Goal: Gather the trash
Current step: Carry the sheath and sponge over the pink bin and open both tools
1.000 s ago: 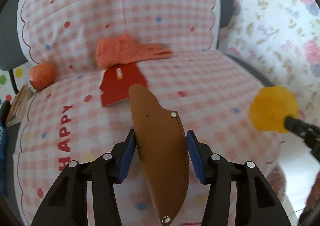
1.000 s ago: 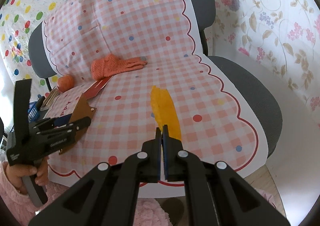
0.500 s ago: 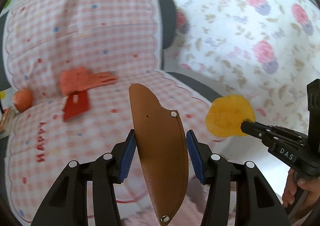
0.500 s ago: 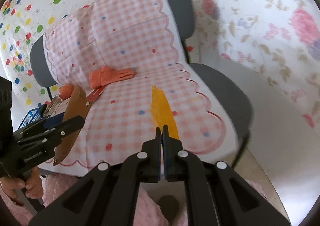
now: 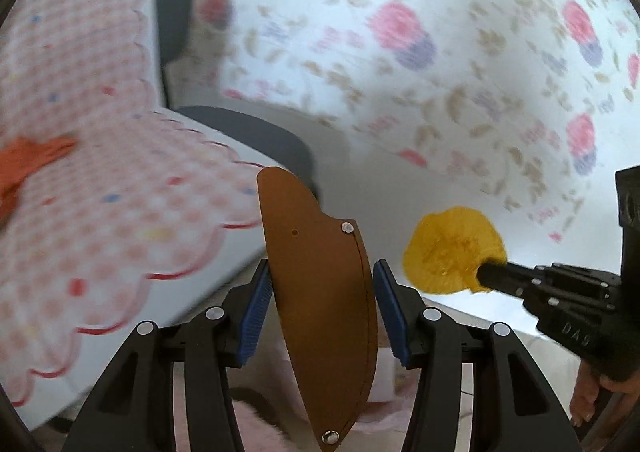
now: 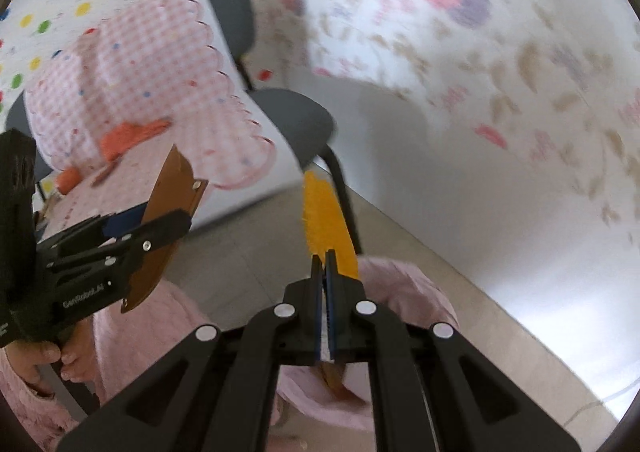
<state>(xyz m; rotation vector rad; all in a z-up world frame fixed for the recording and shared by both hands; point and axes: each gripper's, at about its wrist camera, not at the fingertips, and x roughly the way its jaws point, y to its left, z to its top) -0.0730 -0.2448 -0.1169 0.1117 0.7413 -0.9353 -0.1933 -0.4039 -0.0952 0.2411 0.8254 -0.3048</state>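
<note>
- The left tongs point(image 5: 320, 292) are held level, jaws set apart on either side of a brown leather sheath point(image 5: 324, 312) that is gripped between the blue pads point(image 5: 254, 316).
- The right tongs point(image 6: 324, 264) are pressed nearly together, a yellow disc point(image 6: 324, 216) pinched edge-on.
- Both handles are grasped by bare hands in pink sleeves.

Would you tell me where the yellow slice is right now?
The yellow slice is clamped edge-on in the right gripper, off the chair over the floor; in the left wrist view it sits right of the brown sheath.
</note>
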